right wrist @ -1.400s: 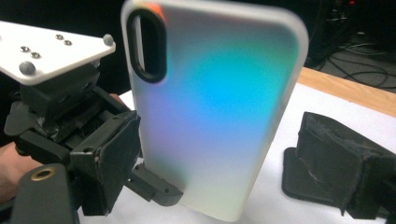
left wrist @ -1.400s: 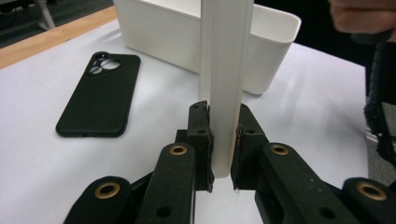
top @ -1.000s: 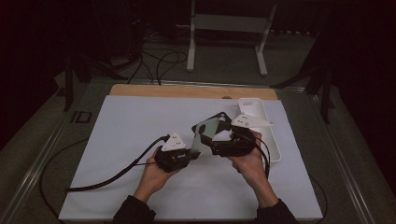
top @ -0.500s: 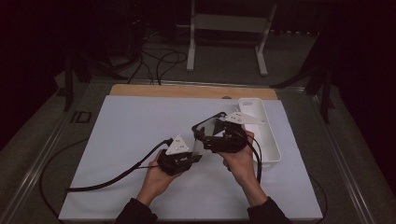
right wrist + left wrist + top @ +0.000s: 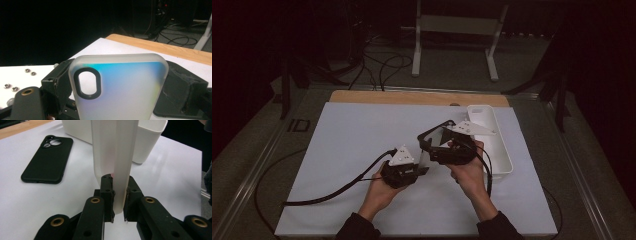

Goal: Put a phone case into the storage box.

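A frosted white phone case point(image 5: 115, 150) stands edge-on between the jaws of my left gripper point(image 5: 119, 195), which is shut on its lower end. In the right gripper view the same case point(image 5: 122, 87) faces the camera, with a black-ringed camera hole at its upper left. My right gripper point(image 5: 117, 82) has one jaw against each long side of it. In the high view both grippers meet mid-table, left gripper point(image 5: 424, 167) and right gripper point(image 5: 432, 142), with the case point(image 5: 424, 157) between them. A black phone case point(image 5: 47, 160) lies flat on the table point(image 5: 438, 132).
A long white tray point(image 5: 502, 150) sits at the right of the white mat, just beyond the grippers point(image 5: 147, 142). A wooden strip point(image 5: 412, 97) borders the mat's far edge. The left gripper's cable point(image 5: 337, 190) trails off to the left. A metal stand point(image 5: 457, 25) rises behind the table.
The right gripper has moved up and away from the person, toward the tray. The left gripper has stayed nearly still.
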The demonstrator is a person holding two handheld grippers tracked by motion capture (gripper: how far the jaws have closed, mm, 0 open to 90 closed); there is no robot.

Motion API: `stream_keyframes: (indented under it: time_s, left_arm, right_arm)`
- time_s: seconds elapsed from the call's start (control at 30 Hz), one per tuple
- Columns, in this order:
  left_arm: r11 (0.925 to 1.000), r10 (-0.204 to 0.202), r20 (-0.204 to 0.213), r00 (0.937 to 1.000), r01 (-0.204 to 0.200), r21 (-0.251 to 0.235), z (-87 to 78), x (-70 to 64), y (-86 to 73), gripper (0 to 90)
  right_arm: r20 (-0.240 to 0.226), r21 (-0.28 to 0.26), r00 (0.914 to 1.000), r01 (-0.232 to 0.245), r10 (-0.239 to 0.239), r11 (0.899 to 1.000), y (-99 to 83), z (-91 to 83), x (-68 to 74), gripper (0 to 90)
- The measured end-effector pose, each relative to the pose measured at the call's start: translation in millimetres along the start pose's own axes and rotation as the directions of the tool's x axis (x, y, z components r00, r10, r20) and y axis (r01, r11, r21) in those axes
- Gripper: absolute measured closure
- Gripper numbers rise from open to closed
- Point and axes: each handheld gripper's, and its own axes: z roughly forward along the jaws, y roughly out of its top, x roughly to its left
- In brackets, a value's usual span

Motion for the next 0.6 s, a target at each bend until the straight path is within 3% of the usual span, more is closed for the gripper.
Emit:
stream_keyframes:
  time_s: [0.23,0.4,0.47,0.6]
  left_arm:
    - [1.0000,0.002,-0.012,0.9999,-0.002,0.006,-3.8,2.5,-2.2,62.0]
    - [0.9996,-0.022,-0.022,0.9995,0.022,-0.017,-9.5,5.6,-5.4,49.0]
    - [0.9992,-0.030,-0.064,0.9975,0.028,-0.029,-13.9,7.4,-8.2,44.9]
    - [0.9987,-0.036,-0.107,0.9936,0.032,-0.038,-19.6,9.6,-10.9,32.2]
  right_arm:
    - [0.013,-0.002,0.9998,0.018,-0.018,1.000,-0.2,-2.0,-0.6,16.8]
    - [0.020,-0.001,0.9996,0.018,-0.018,1.000,-1.0,-2.4,-2.9,16.8]
    - [0.024,0.000,0.9996,0.016,-0.016,1.000,-1.4,-2.3,-3.2,16.8]
    - [0.023,0.001,0.9995,0.019,-0.019,1.000,-1.8,-1.8,-3.2,16.8]
